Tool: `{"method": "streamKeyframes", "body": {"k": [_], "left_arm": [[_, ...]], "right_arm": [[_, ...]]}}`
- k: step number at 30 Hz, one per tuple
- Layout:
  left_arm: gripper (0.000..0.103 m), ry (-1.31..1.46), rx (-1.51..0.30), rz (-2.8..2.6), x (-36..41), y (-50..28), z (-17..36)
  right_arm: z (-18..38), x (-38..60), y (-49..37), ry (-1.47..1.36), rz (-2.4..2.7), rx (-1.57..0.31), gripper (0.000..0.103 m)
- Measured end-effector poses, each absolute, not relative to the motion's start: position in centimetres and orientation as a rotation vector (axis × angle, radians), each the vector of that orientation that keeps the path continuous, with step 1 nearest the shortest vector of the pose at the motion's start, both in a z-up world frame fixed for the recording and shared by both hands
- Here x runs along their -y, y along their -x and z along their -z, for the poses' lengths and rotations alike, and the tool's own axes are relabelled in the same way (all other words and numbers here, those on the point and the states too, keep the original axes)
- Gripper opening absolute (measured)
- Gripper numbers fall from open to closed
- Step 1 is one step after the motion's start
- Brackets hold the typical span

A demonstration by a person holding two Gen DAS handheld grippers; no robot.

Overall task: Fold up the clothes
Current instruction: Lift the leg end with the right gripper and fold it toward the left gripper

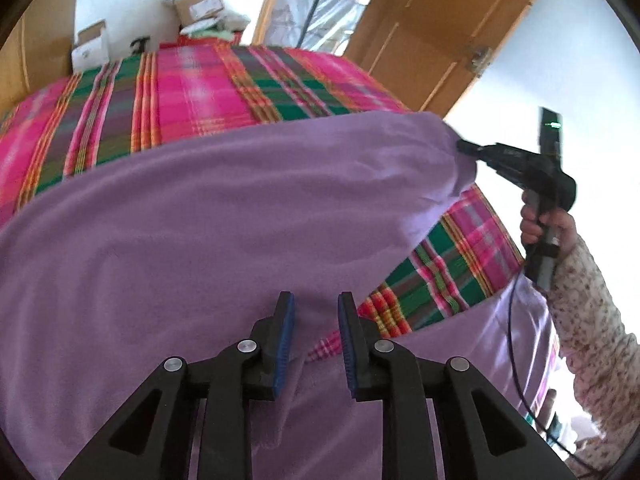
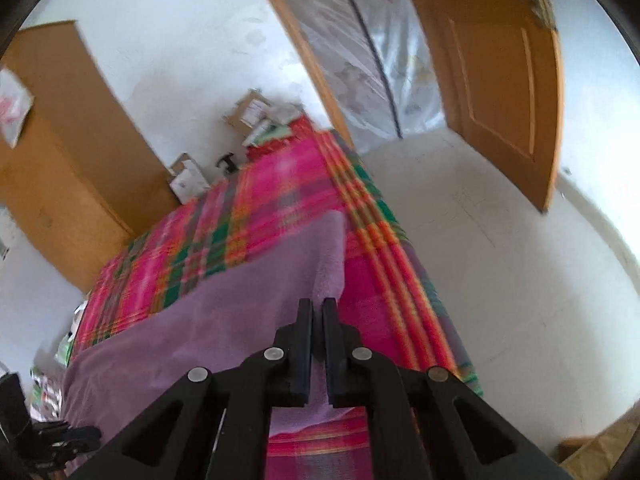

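A purple fleece garment (image 1: 220,220) lies spread over a bed with a pink and green plaid cover (image 1: 192,92). My left gripper (image 1: 316,300) hangs over the garment's near edge. Its blue pads (image 1: 285,344) stand apart and a soft purple fold rises between them, unpressed. At the right, my right gripper (image 1: 464,146) pinches a corner of the garment and holds it lifted off the bed. A hand (image 1: 540,220) in a flowered sleeve grips its handle. In the right wrist view the right gripper (image 2: 318,304) has its fingers almost together over the purple garment (image 2: 248,300).
An open wooden door (image 1: 420,32) and a plastic-covered doorway (image 2: 360,60) stand beyond the bed. Cardboard boxes (image 1: 200,6) sit at the bed's far end, and a wooden wardrobe (image 2: 60,160) is on its left. White floor (image 2: 500,280) lies to the bed's right.
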State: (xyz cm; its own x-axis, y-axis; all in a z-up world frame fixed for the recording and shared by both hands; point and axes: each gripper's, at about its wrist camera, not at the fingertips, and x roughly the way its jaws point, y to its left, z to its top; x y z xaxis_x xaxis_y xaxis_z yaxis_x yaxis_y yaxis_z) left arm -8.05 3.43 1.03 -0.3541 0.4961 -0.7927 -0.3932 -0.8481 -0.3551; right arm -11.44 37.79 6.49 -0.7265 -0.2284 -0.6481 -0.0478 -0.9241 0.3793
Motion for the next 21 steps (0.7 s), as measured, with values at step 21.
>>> {"method": "streamKeyframes", "body": {"k": [21], "left_arm": [[0.023,1.369,0.179,-2.216,-3.6,8.2,-0.1]], "right_arm": [[-7.6,-25.1,8.5,-1.045,2.512,0.167,0.005]]}}
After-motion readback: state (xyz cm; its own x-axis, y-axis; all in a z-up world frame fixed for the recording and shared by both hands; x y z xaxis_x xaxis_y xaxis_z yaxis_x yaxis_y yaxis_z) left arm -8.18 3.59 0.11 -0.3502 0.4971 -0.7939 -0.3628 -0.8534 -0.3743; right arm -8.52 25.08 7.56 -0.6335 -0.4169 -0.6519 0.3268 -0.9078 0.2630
